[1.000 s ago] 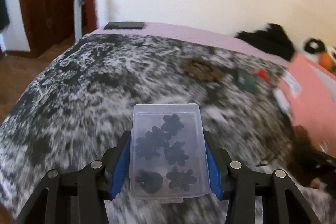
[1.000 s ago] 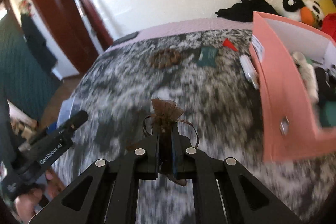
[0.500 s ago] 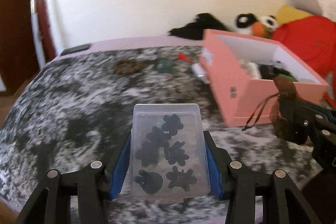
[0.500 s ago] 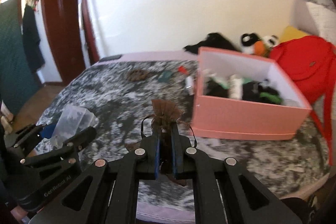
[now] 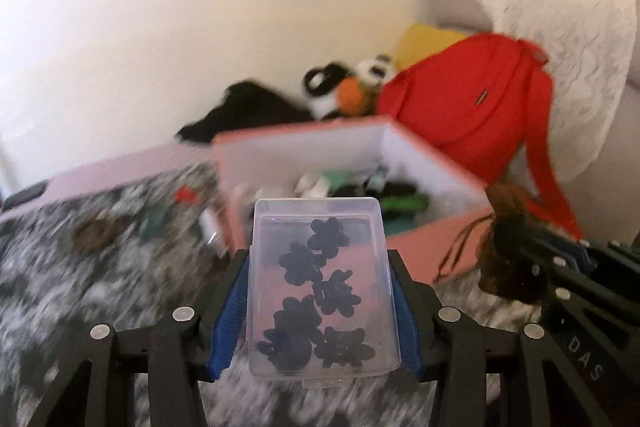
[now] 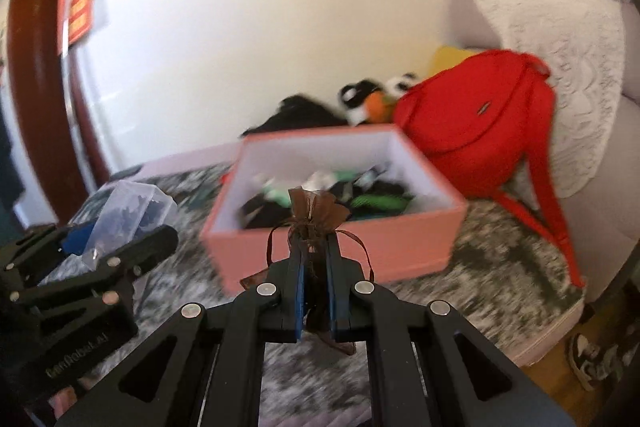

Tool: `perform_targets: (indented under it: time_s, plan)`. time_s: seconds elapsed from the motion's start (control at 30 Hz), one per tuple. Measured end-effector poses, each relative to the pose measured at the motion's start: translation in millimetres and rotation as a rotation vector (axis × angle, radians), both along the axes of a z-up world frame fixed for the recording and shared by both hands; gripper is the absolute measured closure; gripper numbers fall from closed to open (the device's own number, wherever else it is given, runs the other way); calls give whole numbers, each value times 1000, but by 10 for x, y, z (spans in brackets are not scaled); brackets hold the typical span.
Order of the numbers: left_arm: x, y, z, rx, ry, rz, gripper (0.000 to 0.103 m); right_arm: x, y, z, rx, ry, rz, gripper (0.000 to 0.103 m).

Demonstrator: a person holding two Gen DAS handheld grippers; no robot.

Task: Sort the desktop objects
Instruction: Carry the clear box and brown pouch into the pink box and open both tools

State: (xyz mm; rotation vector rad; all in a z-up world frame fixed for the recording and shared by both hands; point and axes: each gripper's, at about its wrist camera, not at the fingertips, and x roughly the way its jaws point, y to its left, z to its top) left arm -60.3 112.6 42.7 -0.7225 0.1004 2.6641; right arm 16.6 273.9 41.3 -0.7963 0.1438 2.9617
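Note:
My left gripper [image 5: 318, 311] is shut on a clear plastic case [image 5: 320, 291] of dark flower-shaped pieces, held above the bed. The case also shows in the right wrist view [image 6: 128, 213]. My right gripper [image 6: 314, 267] is shut on a small brown organza drawstring pouch [image 6: 314, 213], which also shows in the left wrist view [image 5: 508, 263]. An open pink box [image 6: 332, 247] with several items inside stands just ahead of both grippers; it shows in the left wrist view [image 5: 248, 163] too.
The bed has a black-and-white mottled cover [image 5: 80, 287]. Small items [image 5: 152, 227] lie left of the box. A red backpack [image 6: 480, 131], a plush toy [image 6: 368, 103] and black cloth [image 5: 248, 107] sit behind it by the wall. A shoe [image 6: 592, 359] lies on the floor.
Both grippers have swung right and moved closer to the pink box, which now fills the middle of both views. Each keeps its hold on its object.

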Motion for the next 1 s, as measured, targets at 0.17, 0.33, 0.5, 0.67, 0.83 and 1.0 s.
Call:
perform_targets:
  time_s: [0.17,0.33,0.5,0.67,0.83,1.0]
  plan:
    - [-505,241,439,22,82,-26,48,-385,423,451,10,105,-68,94]
    - [-1115,361,654,27,120,-26,48,-976,655,771,0,181,-75,94]
    - [-1836,455,518,16,43,-36,21,-2009,763,714,-11,109,-10,89]
    - [-2173,226,340,31,-27,17,12,-2748,897,457,-92,-2,-18,28]
    - [-2029,-204,254,23,-32,96,10,-2602,794,355,-96,-2,0,26]
    - [-1586,-790,97,6,-67,208,10,-2196,582,336,-118,-19,46,24]
